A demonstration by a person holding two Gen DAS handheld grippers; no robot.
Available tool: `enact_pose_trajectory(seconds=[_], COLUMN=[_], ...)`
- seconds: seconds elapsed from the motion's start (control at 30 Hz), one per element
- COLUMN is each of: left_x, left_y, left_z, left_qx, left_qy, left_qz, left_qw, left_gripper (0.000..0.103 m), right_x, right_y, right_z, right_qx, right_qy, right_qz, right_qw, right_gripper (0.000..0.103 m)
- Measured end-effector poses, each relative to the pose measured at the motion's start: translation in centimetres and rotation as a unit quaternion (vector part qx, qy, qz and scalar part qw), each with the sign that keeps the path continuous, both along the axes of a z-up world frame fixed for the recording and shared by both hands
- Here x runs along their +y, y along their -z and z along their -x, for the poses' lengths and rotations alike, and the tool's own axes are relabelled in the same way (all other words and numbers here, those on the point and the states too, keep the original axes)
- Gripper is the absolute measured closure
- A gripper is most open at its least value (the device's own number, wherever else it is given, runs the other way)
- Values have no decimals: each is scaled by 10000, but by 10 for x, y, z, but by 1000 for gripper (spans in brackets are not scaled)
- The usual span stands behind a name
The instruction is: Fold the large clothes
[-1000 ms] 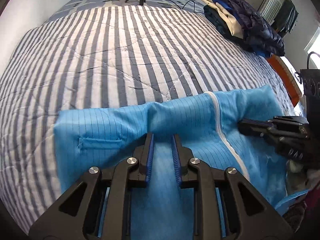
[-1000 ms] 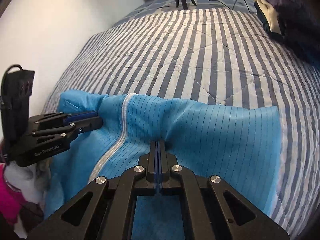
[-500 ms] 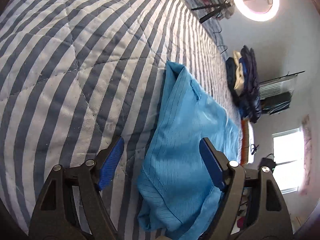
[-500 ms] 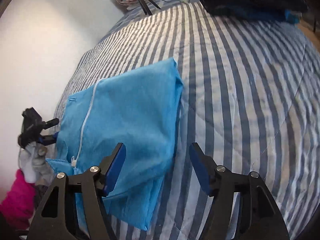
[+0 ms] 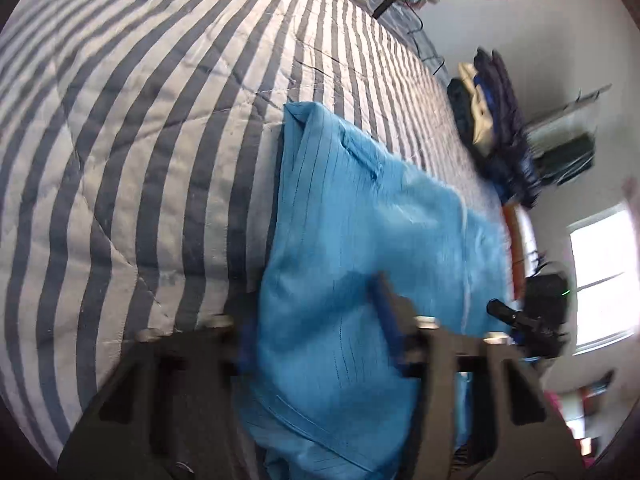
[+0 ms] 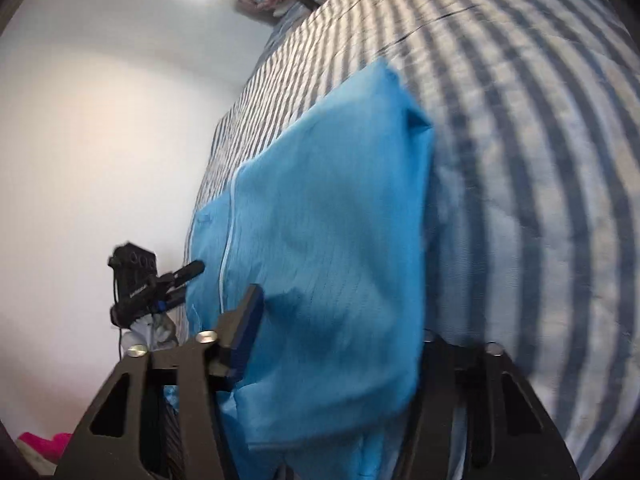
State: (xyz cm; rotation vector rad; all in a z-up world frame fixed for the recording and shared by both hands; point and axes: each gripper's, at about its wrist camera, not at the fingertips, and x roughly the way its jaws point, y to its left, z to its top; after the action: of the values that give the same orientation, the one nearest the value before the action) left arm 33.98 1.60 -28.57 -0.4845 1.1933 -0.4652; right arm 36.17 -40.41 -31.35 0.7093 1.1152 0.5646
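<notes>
Left gripper [image 5: 316,332] and right gripper [image 6: 340,344] are each straddling a near edge of the blue garment [image 5: 360,240], and both sets of jaws have just been closing with bunched cloth between them. Frames are motion-blurred, so I cannot tell whether the pads are actually biting. The garment is lying folded into a rough rectangle on the striped quilt [image 5: 140,140], with thin dark pinstripes, a white zipper [image 6: 226,248] running lengthwise and a small stitched patch showing. Its far corner is sitting slightly puffed up off the quilt. Beyond the garment, a stack of dark clothes [image 5: 496,132] is sitting at the quilt's far edge.
</notes>
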Motion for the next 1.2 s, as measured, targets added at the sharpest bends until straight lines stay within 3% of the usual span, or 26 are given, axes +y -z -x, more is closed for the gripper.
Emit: enact_pose_trajectory(seconds=[0.07, 0.2, 0.33, 0.47, 0.57, 0.67, 0.73, 0.87, 0.93, 0.97, 1.0, 1.1, 1.2], left_x=[-9, -34, -51, -68, -76, -76, -69, -36, -16, -5, 5, 25, 24], left_y=[-7, -43, -84, -127, -144, -140, -124, -68, -43, -32, -23, -1, 10], left_z=[5, 30, 62, 96, 107, 102, 92, 59, 49, 46, 45, 45, 49], left_qx=[-97, -852, -1622, -2337, -2507, -2391, -2080, -945, -481, -278, -121, 210, 376], left_qy=[29, 240, 394, 471, 540, 528, 452, 248, 55, -90, -241, -508, -453], left_qz=[-214, -1045, -1531, -1654, -1571, -1420, -1294, -613, -379, -254, -96, 372, 935], left_qw=[9997, 9906, 9740, 9570, 9537, 9591, 9685, 9933, 9981, 9993, 9996, 9978, 9939], left_gripper=[91, 97, 101, 102, 102, 102, 102, 101, 80, 56, 40, 39, 39], right_x=[21, 48, 70, 73, 67, 65, 58, 44, 35, 27, 20, 0, -17], right_y=[-8, -49, -89, -121, -131, -132, -125, -100, -84, -73, -66, -50, -36], right_z=[-1, 13, 36, 56, 66, 69, 63, 49, 43, 39, 35, 31, 29], right_qx=[-25, -491, -959, -1270, -1407, -1397, -1243, -904, -709, -564, -478, -267, -74], right_qy=[-250, -541, -677, -614, -601, -619, -524, -391, -329, -269, -219, -205, -158], right_qz=[610, 1669, 2506, 2834, 2889, 3001, 2943, 2898, 2890, 2769, 2633, 2207, 1875], right_qw=[9978, 9833, 9609, 9486, 9451, 9416, 9461, 9520, 9541, 9589, 9633, 9748, 9821], right_gripper=[90, 96, 99, 99, 99, 99, 99, 99, 99, 99, 98, 85, 72])
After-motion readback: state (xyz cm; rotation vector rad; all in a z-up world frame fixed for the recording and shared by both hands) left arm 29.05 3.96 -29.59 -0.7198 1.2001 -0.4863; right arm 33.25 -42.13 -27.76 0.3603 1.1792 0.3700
